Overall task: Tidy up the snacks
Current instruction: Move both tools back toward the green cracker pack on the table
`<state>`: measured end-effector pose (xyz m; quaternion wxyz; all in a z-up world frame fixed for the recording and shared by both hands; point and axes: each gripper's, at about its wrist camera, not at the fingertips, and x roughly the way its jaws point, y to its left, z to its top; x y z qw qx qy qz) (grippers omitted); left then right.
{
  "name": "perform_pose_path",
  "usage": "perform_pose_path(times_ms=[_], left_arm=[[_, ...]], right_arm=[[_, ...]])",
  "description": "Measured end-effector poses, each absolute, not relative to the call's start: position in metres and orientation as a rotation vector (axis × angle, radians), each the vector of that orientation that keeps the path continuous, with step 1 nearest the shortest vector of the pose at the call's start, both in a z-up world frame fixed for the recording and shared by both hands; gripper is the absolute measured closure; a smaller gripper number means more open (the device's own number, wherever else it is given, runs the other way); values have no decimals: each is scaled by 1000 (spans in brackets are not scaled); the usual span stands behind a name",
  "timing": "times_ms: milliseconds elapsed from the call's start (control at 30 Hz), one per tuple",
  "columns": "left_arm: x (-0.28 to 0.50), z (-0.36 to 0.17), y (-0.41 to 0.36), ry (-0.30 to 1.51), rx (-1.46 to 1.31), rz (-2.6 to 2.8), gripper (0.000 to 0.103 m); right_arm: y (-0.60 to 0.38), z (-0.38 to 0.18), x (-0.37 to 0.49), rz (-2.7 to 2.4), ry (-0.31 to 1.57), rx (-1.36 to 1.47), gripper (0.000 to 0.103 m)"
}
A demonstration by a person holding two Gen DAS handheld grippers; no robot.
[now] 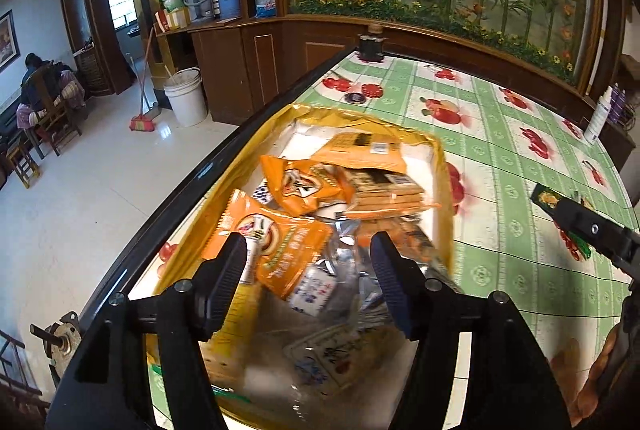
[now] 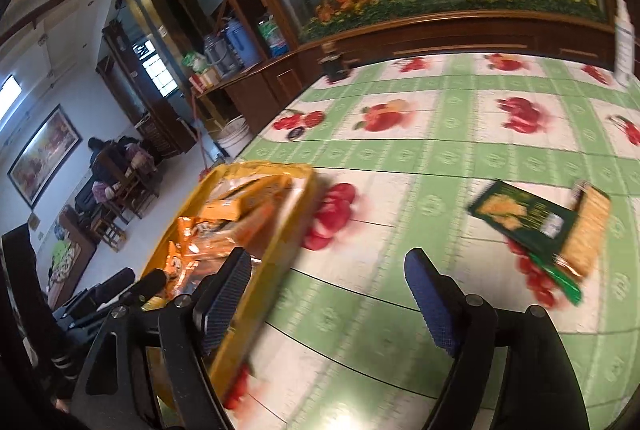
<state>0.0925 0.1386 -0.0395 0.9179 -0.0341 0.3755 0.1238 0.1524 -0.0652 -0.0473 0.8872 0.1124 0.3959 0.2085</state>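
Left hand-held gripper gapes empty above orange snack packets (print unreadable); right hand-held gripper likewise.

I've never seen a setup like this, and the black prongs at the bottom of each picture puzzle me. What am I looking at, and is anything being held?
No robot here: a person holds a two-fingered claw in each hand, each with a fisheye camera looking along its fingers. One picture comes from the left claw, hanging open over a yellow tray of orange snack packets. The other comes from the right claw, open above the tablecloth, with a green packet lying ahead to its right. Neither holds anything.
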Motion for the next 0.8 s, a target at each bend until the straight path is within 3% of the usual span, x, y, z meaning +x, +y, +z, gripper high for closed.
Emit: perform_pose_path(times_ms=[433,533,800], left_arm=[[89,-29,95,740,-34,202,39],[88,-26,87,720,-36,200,26],[94,-33,57,749,-22,130,26]], right_arm=[[-157,-64,126,297,832,312,21],[-167,-65,120,282,830,313,21],[-201,-73,120,208,835,325,21]])
